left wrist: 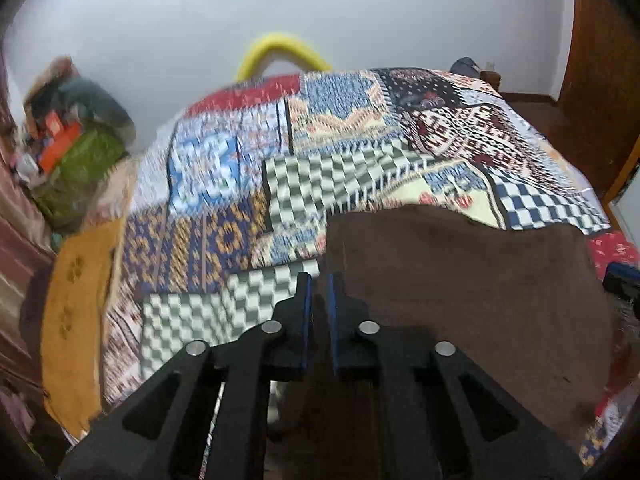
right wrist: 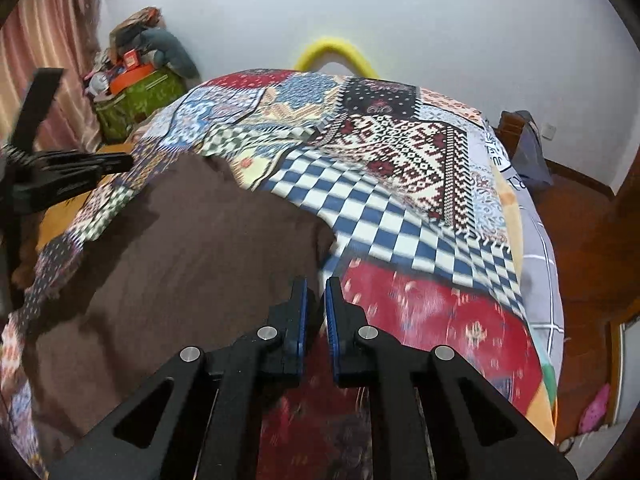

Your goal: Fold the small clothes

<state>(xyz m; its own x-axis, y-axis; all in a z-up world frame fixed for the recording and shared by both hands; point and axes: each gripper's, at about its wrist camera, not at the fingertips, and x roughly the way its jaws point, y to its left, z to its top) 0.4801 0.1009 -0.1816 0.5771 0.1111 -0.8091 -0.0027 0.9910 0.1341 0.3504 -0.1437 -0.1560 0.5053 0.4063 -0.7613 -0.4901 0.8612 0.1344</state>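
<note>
Brown cloth (left wrist: 460, 300) hangs lifted above the patchwork bedspread (right wrist: 400, 160), its left edge pinched between the nearly closed fingers of the left gripper (left wrist: 318, 280) and its right edge pinched by the right gripper (right wrist: 316, 284).

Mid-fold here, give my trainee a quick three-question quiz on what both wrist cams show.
1. True or false: the brown cloth lies on the patchwork quilt.
2. What does the left gripper hold? A) the brown cloth's edge B) a yellow tube C) nothing
3. Fill in: the right gripper pinches the cloth's ____ side.

Key: 1 true; 2 A; 3 right. In both views the jaws stand nearly closed, with cloth between the blue pads.
</note>
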